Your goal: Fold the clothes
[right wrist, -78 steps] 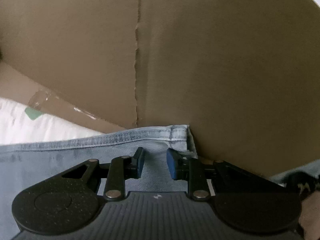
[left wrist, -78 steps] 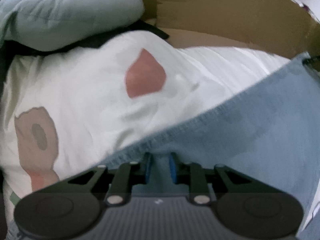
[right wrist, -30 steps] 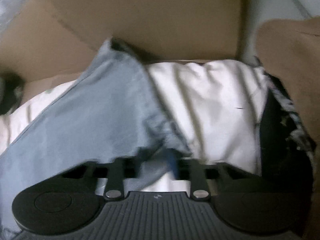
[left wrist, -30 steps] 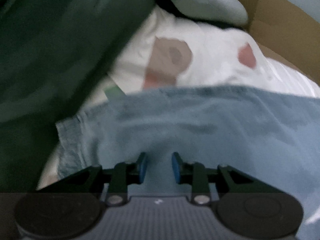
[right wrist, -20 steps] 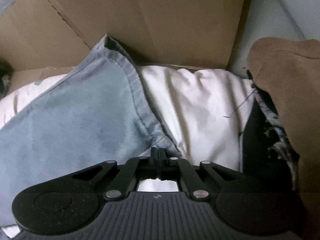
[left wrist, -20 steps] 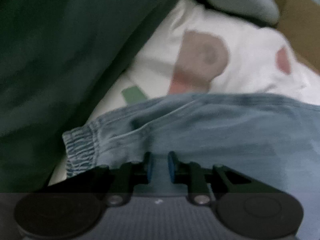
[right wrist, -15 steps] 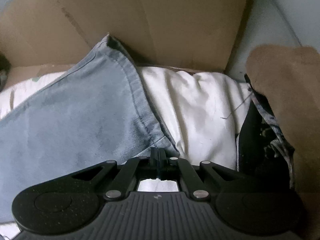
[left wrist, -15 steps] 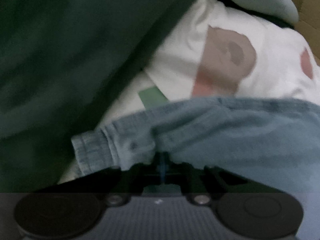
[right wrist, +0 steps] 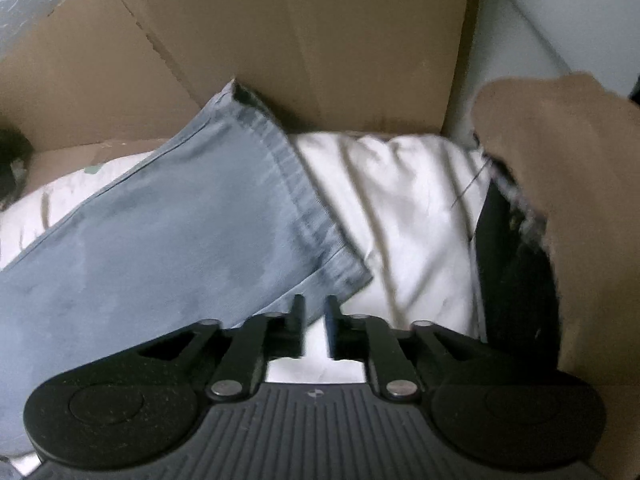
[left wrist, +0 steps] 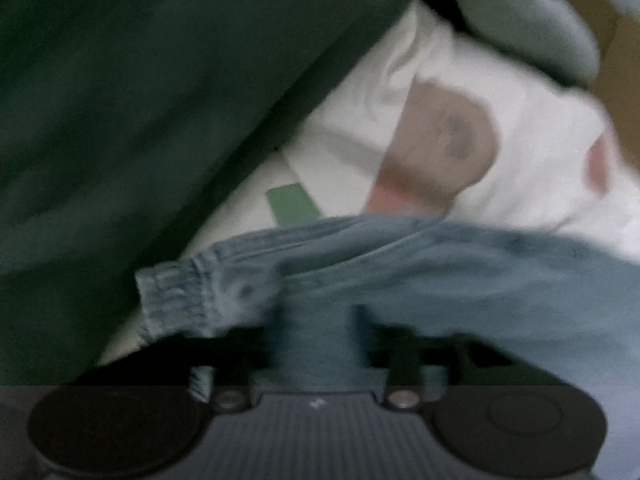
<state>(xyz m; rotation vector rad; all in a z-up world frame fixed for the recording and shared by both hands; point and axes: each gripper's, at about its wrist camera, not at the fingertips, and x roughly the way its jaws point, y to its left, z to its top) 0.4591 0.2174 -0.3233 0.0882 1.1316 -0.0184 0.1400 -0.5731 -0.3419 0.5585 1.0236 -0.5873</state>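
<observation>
The denim garment (right wrist: 168, 232) is seen laid flat over a white printed cloth (left wrist: 460, 80), in front of a cardboard wall (right wrist: 304, 32). Half a second ago both claws were pinched shut at its edge; now both are being opened. In the left wrist view the jaws of the left claw (left wrist: 320, 320) are parted fairly wide, with a fold of denim near the gathered cuff (left wrist: 180, 292) still lying between them; the view is blurred, so pad contact cannot be made out, but the cloth looks released rather than pressed. In the right wrist view the right claw (right wrist: 314, 312) is opened only a little, with nothing between its jaws; the hemmed corner (right wrist: 344, 272) lies just beyond the tips, on the white cloth.

From this it is judged that the fold just laid has been set down and let go, and that smoothing or a further fold is what remains.

A dark green cloth (left wrist: 140, 100) is heaped to the left, a pale grey-green one (left wrist: 520, 12) behind, and a brown cloth (right wrist: 568, 200) at the right. A small green tag (left wrist: 292, 202) is seen on the white cloth; no writing or brand can be read anywhere.
</observation>
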